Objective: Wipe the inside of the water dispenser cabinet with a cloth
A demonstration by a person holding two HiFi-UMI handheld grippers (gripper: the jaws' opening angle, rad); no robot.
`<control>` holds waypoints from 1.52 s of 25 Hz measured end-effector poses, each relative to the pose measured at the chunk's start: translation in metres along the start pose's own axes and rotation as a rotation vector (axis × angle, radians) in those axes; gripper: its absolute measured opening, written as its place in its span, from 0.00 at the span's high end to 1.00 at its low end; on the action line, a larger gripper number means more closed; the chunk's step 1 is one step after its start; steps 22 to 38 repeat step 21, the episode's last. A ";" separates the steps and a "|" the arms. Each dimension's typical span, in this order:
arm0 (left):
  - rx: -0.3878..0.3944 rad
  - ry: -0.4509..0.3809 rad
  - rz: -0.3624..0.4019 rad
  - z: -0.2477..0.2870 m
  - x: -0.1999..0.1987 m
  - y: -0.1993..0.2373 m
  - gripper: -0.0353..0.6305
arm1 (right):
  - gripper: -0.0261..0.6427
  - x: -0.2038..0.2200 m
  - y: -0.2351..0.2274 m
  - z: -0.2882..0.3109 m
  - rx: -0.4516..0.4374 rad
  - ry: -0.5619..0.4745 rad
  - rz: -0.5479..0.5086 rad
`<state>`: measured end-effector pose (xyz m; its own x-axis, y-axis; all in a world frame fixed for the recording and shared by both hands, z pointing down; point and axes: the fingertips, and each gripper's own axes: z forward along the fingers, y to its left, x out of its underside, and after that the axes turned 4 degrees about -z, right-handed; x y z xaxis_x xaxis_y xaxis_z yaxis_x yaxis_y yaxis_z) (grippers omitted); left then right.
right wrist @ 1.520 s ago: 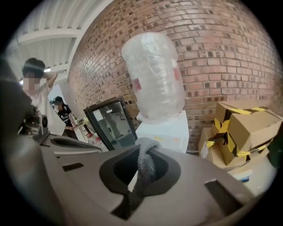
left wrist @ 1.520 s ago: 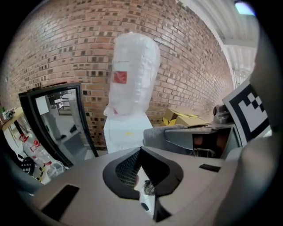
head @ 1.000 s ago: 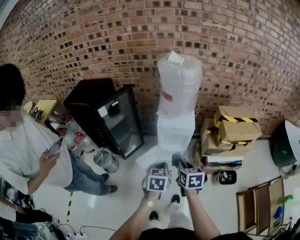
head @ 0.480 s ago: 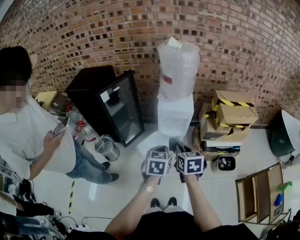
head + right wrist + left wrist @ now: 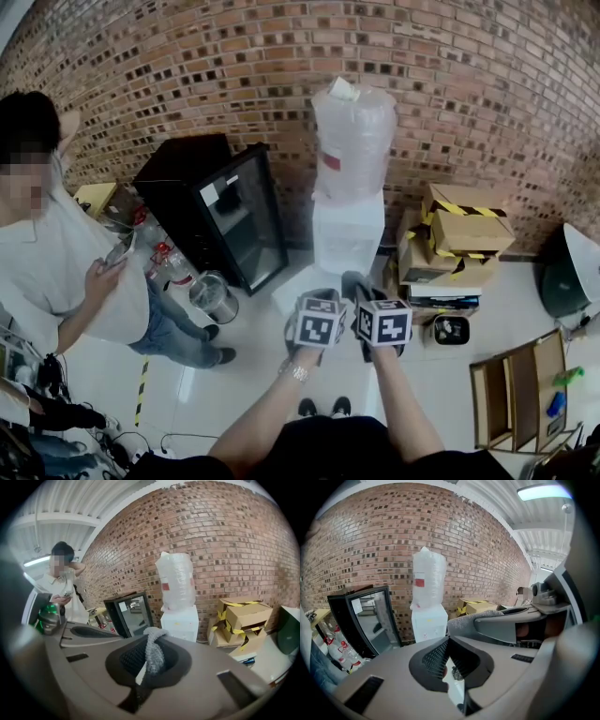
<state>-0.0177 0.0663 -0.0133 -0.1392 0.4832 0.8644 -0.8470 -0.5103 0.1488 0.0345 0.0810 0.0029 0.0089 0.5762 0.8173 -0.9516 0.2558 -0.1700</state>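
Right tool clamped on a twisted grey cloth, held up off the floor. Left tool pinched narrow, empty, just beside it. Bare white floor ahead, open. Beyond, white water dispenser against the brick wall, hemmed by a black fridge left and cardboard boxes right. Plastic-wrapped bottle on top.

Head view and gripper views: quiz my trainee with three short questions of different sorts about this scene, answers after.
1. True or false: the white water dispenser stands left of the black glass-door fridge.
2. Which holds the grey knitted cloth: A the left gripper, B the right gripper?
3. Fill in: the yellow-taped cardboard boxes stand against a ___ wall.
Key: 1 false; 2 B; 3 brick.
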 end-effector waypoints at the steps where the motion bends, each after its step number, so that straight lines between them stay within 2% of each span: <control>1: 0.000 0.001 0.001 0.001 -0.002 0.000 0.94 | 0.95 -0.001 -0.001 0.000 -0.003 0.001 0.003; 15: 0.003 -0.034 0.009 0.009 -0.014 -0.007 0.94 | 0.95 -0.007 -0.007 0.007 -0.026 -0.012 -0.014; 38: 0.001 -0.038 0.007 0.013 -0.019 -0.013 0.94 | 0.95 -0.008 -0.010 0.007 -0.043 -0.008 -0.019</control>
